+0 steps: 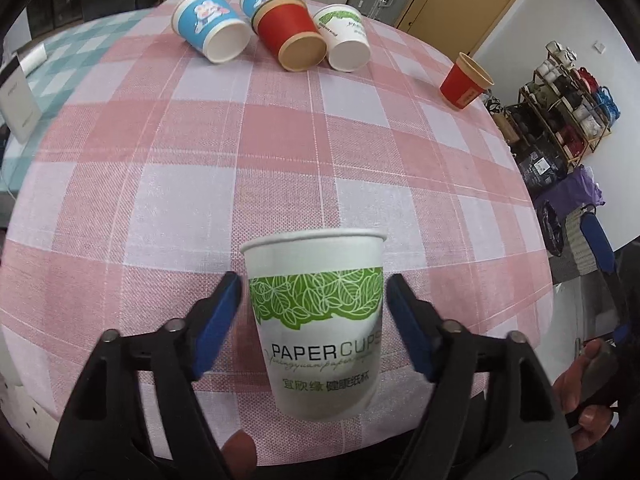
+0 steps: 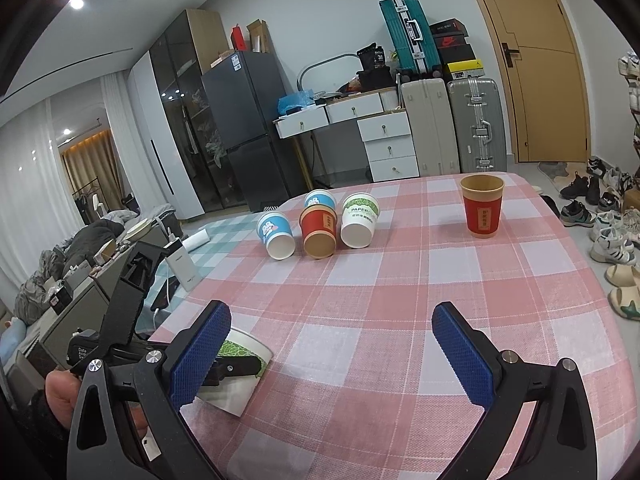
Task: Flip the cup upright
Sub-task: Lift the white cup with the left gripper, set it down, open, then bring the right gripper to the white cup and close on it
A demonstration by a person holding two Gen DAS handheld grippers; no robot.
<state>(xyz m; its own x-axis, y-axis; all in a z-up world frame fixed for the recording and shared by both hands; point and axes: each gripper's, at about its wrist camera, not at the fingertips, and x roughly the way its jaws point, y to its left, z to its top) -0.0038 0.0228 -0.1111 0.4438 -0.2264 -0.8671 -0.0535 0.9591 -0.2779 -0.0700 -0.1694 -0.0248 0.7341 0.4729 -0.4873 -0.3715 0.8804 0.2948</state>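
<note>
Left wrist view shows the left claw (image 1: 314, 312) spread around a white paper cup (image 1: 320, 320) with a green leaf band; its blue pads (image 1: 224, 316) sit just off the walls, gripping nothing. That cup stands upright near the worktop (image 1: 280, 160) edge. The right claw (image 2: 332, 352) hangs wide open and empty. Four cups (image 2: 320, 228) lie tipped at the far side. Risk, I judge: pulling back crookedly could clip the light cup and knock it off the edge.

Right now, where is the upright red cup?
The upright red cup stands alone at the table's far right in the right wrist view, apart from the tipped cups to its left.
</note>
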